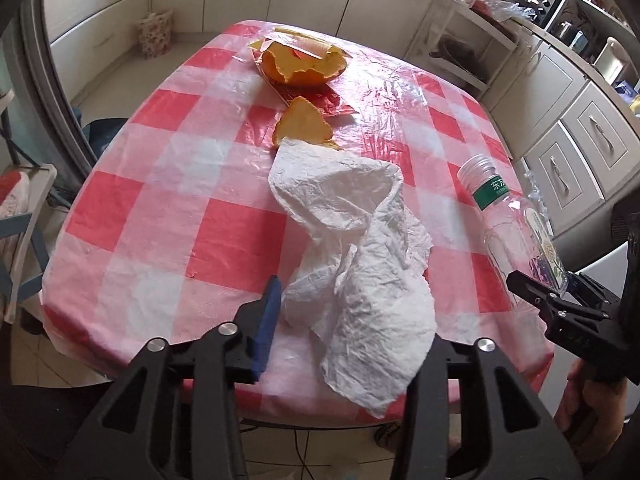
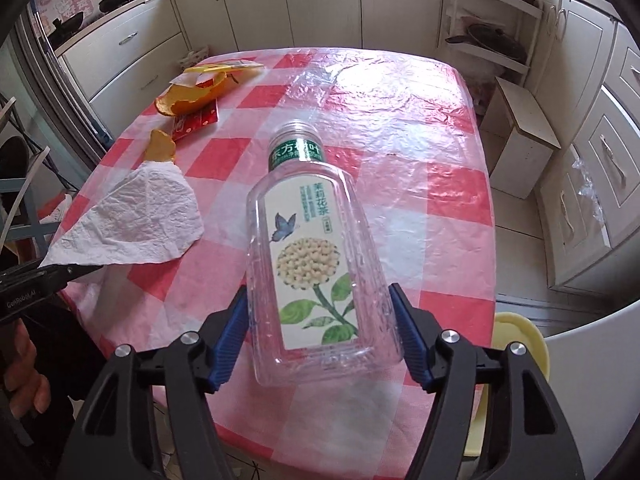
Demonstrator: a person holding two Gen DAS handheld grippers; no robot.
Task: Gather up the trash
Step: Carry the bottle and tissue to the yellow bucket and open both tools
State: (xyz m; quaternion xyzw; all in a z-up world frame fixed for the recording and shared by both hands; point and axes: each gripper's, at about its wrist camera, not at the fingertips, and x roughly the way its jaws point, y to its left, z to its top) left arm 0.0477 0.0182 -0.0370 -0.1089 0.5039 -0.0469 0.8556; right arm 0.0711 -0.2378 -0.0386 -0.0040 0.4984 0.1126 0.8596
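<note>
The right tool (image 2: pixel 320 336) grips a clear plastic bottle (image 2: pixel 316 264) between its blue pads, above the checked worktop (image 2: pixel 420 152). Left of the bottle, the left tool (image 1: pixel 344 320) pinches a crumpled white tissue (image 1: pixel 352 240), with orange peel (image 1: pixel 304 124) just beyond it.

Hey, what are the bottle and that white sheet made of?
The bottle looks like clear glossy plastic: see-through ribbed walls, printed paper-like label. The white sheet looks like matte tissue or paper towel: soft crinkles, embossed texture, limp drape.
</note>
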